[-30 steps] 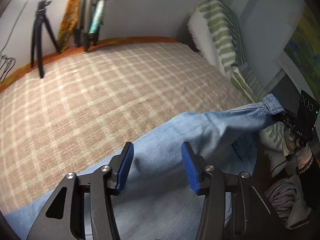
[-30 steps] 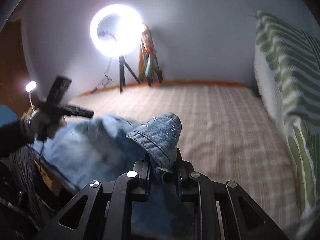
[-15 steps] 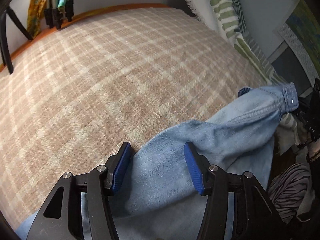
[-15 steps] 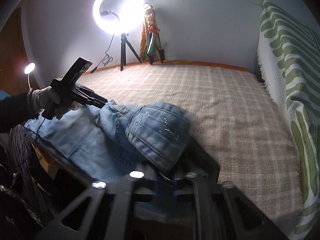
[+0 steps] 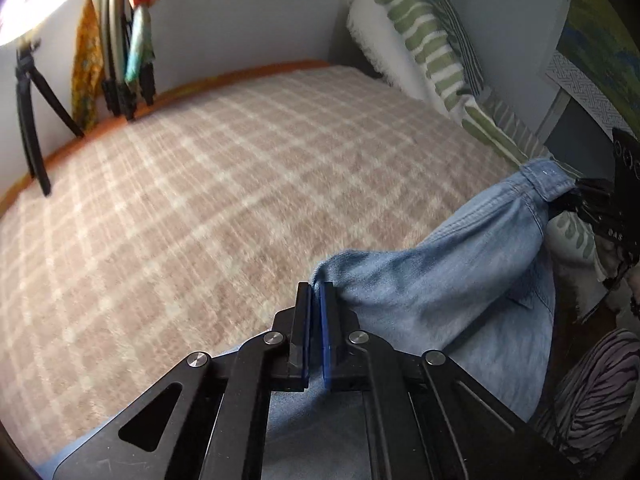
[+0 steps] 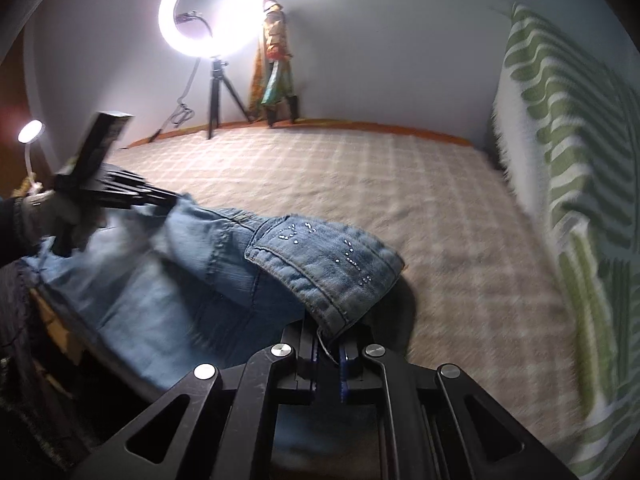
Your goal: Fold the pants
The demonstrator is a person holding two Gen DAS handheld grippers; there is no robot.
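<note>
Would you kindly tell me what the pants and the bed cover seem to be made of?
Pants: light blue denim, judging by the woven twill look, stitched seams and small shiny studs on the pocket. Bed cover: soft, fuzzy woven blanket, probably wool or fleece, in a beige and cream check.

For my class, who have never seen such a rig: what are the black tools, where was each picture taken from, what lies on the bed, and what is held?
No robot here: a person holds a two-finger gripper in each hand, each carrying a camera looking along its fingers. One picture comes from the left gripper, the other from the right gripper. A pair of blue jeans lies at the near edge of a checked blanket on a bed. The left gripper's jaws have just been closing and now pinch the denim; the right gripper is shut on the studded waistband end. A ring light stands behind.
</note>
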